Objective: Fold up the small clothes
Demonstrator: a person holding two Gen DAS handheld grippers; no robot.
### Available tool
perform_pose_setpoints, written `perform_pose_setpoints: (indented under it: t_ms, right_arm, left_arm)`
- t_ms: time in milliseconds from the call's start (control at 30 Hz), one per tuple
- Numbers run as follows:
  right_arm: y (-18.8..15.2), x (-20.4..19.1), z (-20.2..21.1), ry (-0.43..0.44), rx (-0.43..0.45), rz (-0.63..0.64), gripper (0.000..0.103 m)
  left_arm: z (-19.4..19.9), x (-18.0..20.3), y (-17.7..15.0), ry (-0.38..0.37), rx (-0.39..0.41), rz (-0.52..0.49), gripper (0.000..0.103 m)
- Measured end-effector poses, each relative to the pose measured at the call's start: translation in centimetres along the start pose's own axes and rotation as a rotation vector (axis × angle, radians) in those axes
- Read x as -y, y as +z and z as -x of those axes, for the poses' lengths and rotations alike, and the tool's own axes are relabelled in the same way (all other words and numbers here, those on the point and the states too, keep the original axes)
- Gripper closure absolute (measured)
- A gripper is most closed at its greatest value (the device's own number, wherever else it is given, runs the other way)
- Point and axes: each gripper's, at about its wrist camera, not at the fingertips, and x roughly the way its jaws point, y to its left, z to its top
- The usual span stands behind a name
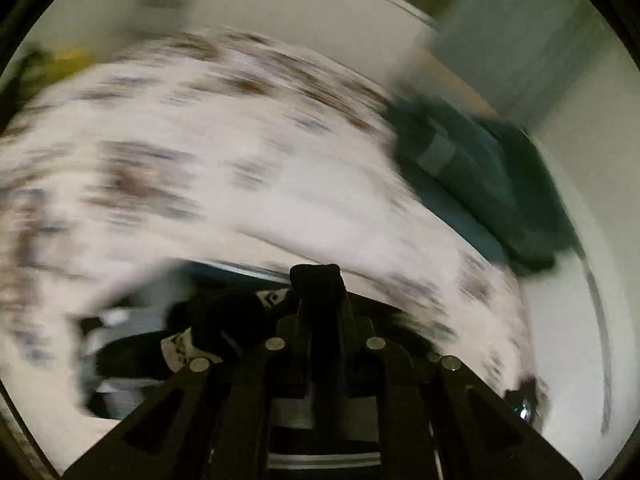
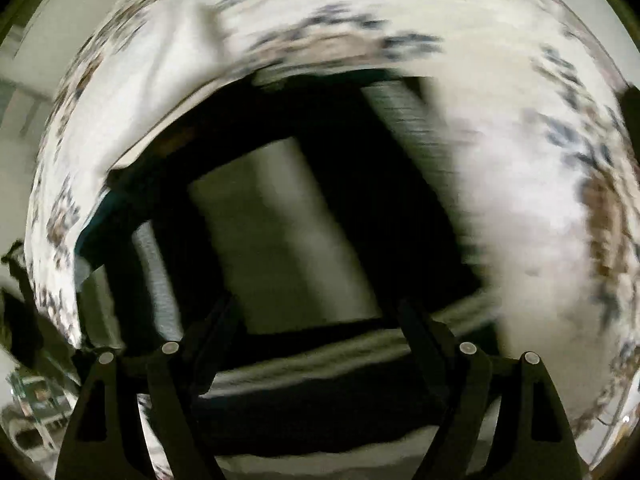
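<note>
Left gripper (image 1: 316,276): jaws closed together, tips meeting in the middle of its wrist view. Something black sits at the tips (dark cloth or just the pads, too blurred to tell), so I cannot tell whether it has hold of anything. Just left of the tips there is a black lump (image 1: 224,320) with a scrap of black-and-white patterned material (image 1: 276,300) beside it.

Beyond the left tips: white bedding (image 1: 200,160) with a brown and grey-blue print fills most of the view, heavily smeared. A dark teal folded garment (image 1: 480,184) lies on the bedding near its far right edge, with a pale rectangular patch (image 1: 436,152) on it. Past that edge, pale wall and floor.

Right gripper (image 2: 320,320): jaws spread wide, nothing between the fingers (image 2: 420,332). It points steeply down. Directly under it lies a dark garment (image 2: 360,168) with a pale grey panel (image 2: 288,236) in the middle and a ribbed grey band (image 2: 416,120) along its right side (all motion-blurred, so the type of garment is unclear). The fingers are clear of the cloth as far as I can see.

The same printed white bedding (image 2: 528,208) wraps around the dark garment at the top, left and right of the right wrist view.
</note>
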Motion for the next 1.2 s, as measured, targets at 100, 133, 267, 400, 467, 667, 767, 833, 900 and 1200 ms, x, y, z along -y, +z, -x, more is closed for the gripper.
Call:
perform_pose_setpoints:
  t_ms: [100, 133, 267, 400, 467, 667, 767, 833, 900, 1200]
  right_arm:
    - [0.3, 6.2, 1.3, -0.042, 0.001, -0.035, 0.02]
    - [0.4, 8.4, 1.6, -0.055, -0.004, -0.049, 0.02]
    - [1.1, 15.4, 2.4, -0.087, -0.023, -0.092, 0.02]
    - [2.3, 20.5, 3.3, -0.034, -0.044, -0.131, 0.02]
    - [2.9, 21.9, 3.8, -0.007, -0.056, -0.136, 0.02]
    - [5.2, 22.1, 5.4, 0.132, -0.076, -0.105, 0.02]
    - [6.5, 18.4, 4.8, 0.234, -0.097, -0.023, 0.02]
    - [7.3, 15.4, 3.5, 0.267, -0.101, 0.028, 0.02]
    - [8.1, 13.3, 1.8, 0.263, -0.106, 0.05, 0.02]
    - [10.1, 10.4, -5.8, 0.199, -0.205, 0.008, 0.092]
  left_arm:
    - [-5.9, 8.3, -2.7, -0.063, -0.08, -0.103, 0.096]
    - [-7.8, 10.6, -3.8, -0.075, -0.108, -0.129, 0.096]
    - [-14.4, 17.5, -8.1, -0.053, -0.275, -0.187, 0.092]
    - [-16.2, 19.6, -11.0, 0.09, -0.287, -0.317, 0.073]
    - [-15.5, 19.3, -12.4, 0.142, -0.277, -0.363, 0.026]
    - [-8.9, 9.3, -16.9, 0.359, -0.245, -0.306, 0.013]
    - [-5.7, 1.9, -19.5, 0.521, -0.271, -0.21, 0.013]
    - [-4.7, -2.3, -20.6, 0.576, -0.313, -0.132, 0.013]
    - [-3.5, -7.3, -21.1, 0.637, -0.348, -0.012, 0.013]
    - [-1.2, -17.3, -12.9, 0.451, -0.116, 0.419, 0.013]
